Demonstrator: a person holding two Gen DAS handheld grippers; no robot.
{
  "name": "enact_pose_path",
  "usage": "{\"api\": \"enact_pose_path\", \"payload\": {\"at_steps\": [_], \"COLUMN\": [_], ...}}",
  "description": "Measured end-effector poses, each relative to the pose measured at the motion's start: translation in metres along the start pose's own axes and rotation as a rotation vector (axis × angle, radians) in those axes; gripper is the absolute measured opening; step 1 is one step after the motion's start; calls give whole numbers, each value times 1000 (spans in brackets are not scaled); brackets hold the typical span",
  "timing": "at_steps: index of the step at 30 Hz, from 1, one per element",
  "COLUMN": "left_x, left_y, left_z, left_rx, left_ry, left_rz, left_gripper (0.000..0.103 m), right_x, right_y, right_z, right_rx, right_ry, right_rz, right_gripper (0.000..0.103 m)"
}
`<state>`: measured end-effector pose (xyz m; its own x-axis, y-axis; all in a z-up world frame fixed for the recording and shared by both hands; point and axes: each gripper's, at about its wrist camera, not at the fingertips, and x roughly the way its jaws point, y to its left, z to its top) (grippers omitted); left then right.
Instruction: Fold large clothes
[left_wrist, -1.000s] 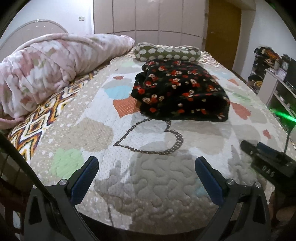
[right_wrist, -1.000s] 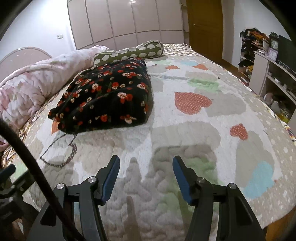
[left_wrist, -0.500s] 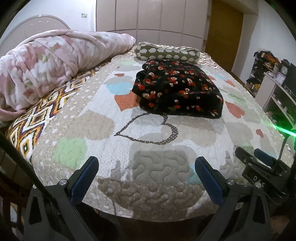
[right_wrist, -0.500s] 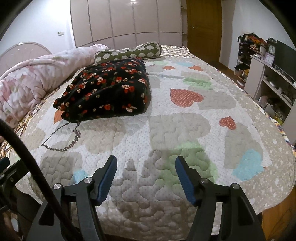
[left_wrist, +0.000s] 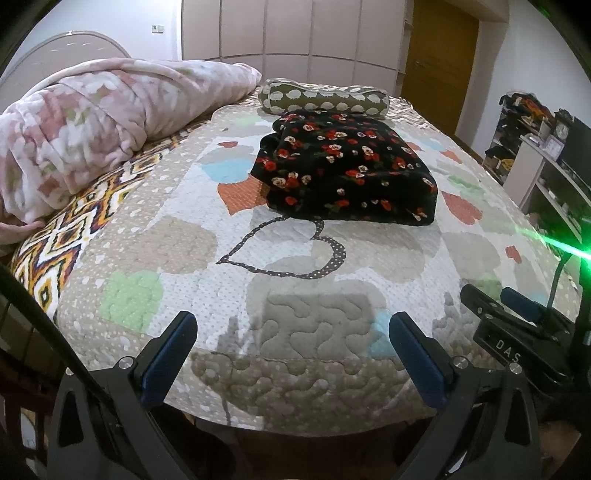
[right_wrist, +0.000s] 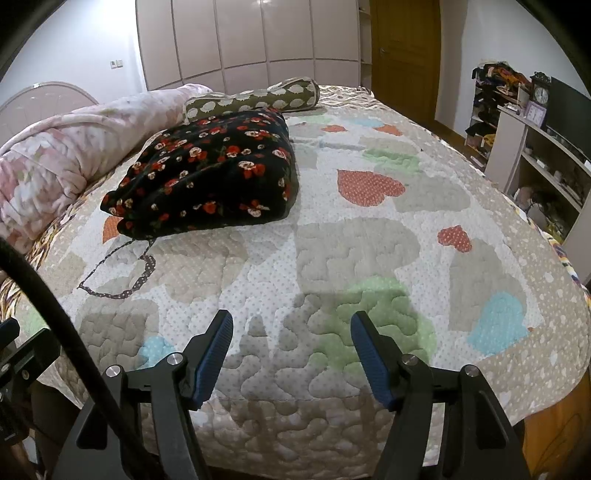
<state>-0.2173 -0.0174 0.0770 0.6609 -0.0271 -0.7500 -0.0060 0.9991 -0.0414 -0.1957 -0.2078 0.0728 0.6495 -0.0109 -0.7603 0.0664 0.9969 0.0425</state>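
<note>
While both grippers have drawn back toward the quilt (left_wrist: 155, 258) edge, jaws apart and empty, the garment (left_wrist: 343, 177) lies folded at upper centre; folding appears complete.

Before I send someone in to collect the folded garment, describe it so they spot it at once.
Start from the bed's heart-patterned quilt. Toward its far end, just in front of the olive bolster pillow and beside the pink blanket, lies the folded garment. It is the only black item there, scattered with small red and cream flowers.
</note>
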Motion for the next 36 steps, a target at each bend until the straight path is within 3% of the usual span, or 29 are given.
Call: {"api": "enact_pose_path", "payload": {"at_steps": [36], "left_x": [9], "left_y": [-3], "left_z": [0], "left_rx": [6], "left_ry": [40], "left_rz": [-14], "left_gripper": [103], "right_x": [6], "right_y": [1], "right_z": [-2], "right_rx": [-3], "right_ry": [18], "right_rz": [-6], "right_gripper": [71]}}
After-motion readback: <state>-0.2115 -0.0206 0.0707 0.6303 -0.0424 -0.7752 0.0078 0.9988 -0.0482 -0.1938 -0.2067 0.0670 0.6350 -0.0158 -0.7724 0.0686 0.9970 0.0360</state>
